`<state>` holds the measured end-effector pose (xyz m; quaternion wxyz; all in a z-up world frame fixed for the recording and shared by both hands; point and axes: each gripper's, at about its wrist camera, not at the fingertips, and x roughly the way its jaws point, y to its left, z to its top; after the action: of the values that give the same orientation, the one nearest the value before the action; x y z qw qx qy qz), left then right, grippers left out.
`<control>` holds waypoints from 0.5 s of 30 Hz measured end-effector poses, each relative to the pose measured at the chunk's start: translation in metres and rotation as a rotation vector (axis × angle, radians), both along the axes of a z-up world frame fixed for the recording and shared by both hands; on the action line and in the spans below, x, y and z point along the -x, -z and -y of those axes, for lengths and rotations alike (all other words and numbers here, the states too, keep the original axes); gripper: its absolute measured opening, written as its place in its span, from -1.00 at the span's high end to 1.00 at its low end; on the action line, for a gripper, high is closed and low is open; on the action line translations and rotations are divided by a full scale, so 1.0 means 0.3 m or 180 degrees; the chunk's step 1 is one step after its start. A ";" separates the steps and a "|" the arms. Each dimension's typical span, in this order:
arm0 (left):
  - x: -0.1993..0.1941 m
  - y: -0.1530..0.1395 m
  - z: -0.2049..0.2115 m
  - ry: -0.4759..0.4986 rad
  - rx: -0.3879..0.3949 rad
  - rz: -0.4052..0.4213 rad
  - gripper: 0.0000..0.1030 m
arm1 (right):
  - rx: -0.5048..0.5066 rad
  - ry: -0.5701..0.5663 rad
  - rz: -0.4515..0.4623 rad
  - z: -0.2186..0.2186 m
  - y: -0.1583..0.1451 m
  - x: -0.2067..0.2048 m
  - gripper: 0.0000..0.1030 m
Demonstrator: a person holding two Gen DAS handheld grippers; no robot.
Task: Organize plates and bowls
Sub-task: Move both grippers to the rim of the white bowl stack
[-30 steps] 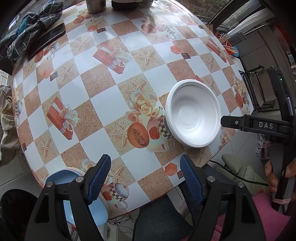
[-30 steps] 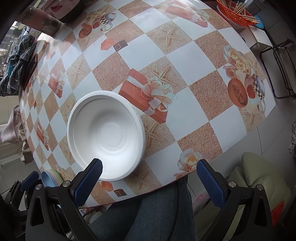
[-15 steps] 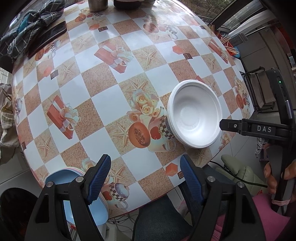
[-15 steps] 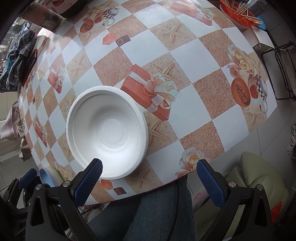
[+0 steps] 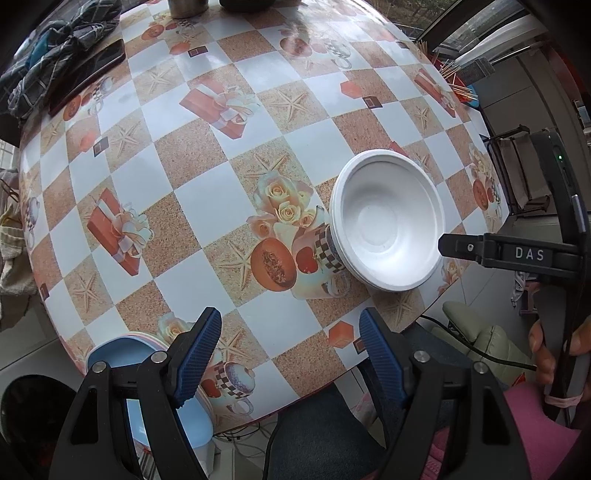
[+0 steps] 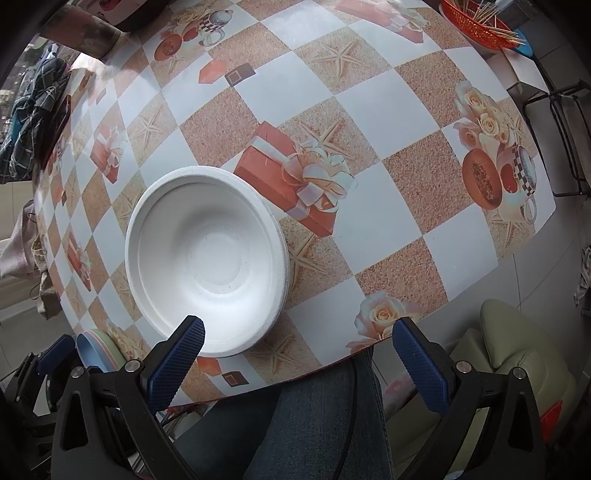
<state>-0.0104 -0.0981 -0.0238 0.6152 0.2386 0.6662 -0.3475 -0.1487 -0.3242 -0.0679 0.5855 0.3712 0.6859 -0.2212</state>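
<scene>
Changes noted, all slight:

1. White bowl [image 6: 207, 258], right wrist view: sat a little higher in the picture and looked a shade larger than a second before. The far side of the tabletop [image 6: 388, 110] showed more of its checked pattern beyond it.
2. Right gripper [image 6: 297, 328], seen from the left wrist view: its dark tip, which had only met the bowl's outer rim, now overlapped that rim a little.
3. Metal cup [image 5: 186, 7] at the far edge of the tabletop, left wrist view: slid further toward the picture's top edge, less of it showing.
</scene>
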 end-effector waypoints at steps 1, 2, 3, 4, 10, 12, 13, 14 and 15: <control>0.001 0.001 0.004 0.0002 -0.0003 -0.0003 -0.56 | -0.0002 -0.0003 -0.0001 0.001 0.001 0.001 -0.99; 0.003 0.002 0.008 0.0007 -0.0007 -0.0006 -0.56 | -0.0003 -0.0003 -0.0003 0.001 0.002 0.002 -0.99; 0.005 0.003 0.013 0.0017 -0.0011 -0.0008 -0.56 | -0.0004 -0.0001 -0.0004 0.001 0.003 0.005 -0.99; 0.006 0.005 0.016 0.0030 -0.0014 -0.0013 -0.56 | -0.0005 0.0001 -0.0007 0.003 0.004 0.007 -0.99; 0.014 0.012 0.036 0.0061 -0.0027 -0.0012 -0.56 | -0.0016 0.0030 -0.0026 0.007 0.013 0.024 -0.99; 0.014 0.017 0.040 0.0053 -0.0035 -0.0012 -0.56 | -0.0024 0.0021 -0.0028 0.010 0.018 0.025 -0.99; 0.012 0.021 0.043 0.0042 -0.0043 -0.0011 -0.56 | -0.0030 0.0023 -0.0030 0.009 0.020 0.028 -0.99; 0.010 0.023 0.045 0.0032 -0.0046 -0.0011 -0.56 | -0.0037 0.0023 -0.0032 0.007 0.023 0.031 -0.99; 0.009 0.026 0.048 0.0025 -0.0048 -0.0012 -0.56 | -0.0045 0.0019 -0.0036 0.006 0.027 0.032 -0.99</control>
<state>-0.0131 -0.1125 -0.0317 0.6108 0.2452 0.6690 -0.3454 -0.1582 -0.3261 -0.0760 0.5783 0.3762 0.6896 -0.2202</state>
